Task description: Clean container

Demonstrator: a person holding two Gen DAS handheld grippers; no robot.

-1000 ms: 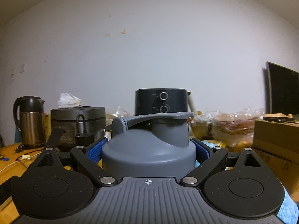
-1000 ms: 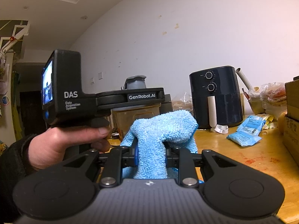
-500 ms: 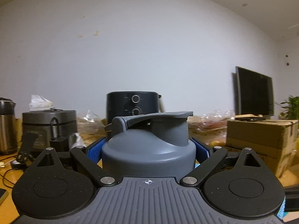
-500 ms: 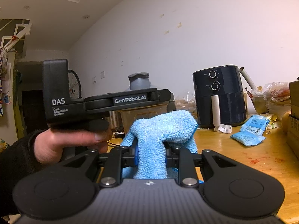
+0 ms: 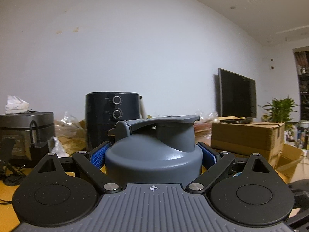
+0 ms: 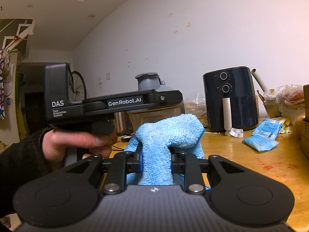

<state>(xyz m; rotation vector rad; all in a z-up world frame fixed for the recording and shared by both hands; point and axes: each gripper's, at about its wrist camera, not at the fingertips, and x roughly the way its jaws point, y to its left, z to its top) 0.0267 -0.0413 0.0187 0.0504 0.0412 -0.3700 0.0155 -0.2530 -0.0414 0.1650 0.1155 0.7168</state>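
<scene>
The container (image 5: 154, 150) has a grey flip-top lid and a translucent body (image 6: 154, 118). My left gripper (image 5: 154, 155) is shut on it, with the blue pads (image 5: 98, 154) pressing both sides just below the lid. In the right wrist view a person's hand (image 6: 77, 141) holds the left gripper (image 6: 173, 99) level, side on, with the lid (image 6: 147, 81) standing above it. My right gripper (image 6: 156, 160) is shut on a light blue microfibre cloth (image 6: 170, 133), which bunches up above its fingers, just in front of and below the container.
A black air fryer (image 6: 229, 98) stands at the back of the wooden table (image 6: 251, 160), with blue packets (image 6: 264, 135) beside it. The left wrist view also shows a rice cooker (image 5: 25, 131), a cardboard box (image 5: 247, 137), a dark screen (image 5: 237, 92) and a plant (image 5: 280, 110).
The left gripper has swung round with the container: the background in its view slid left, bringing the screen and plant into sight. The right gripper and cloth stayed still.
</scene>
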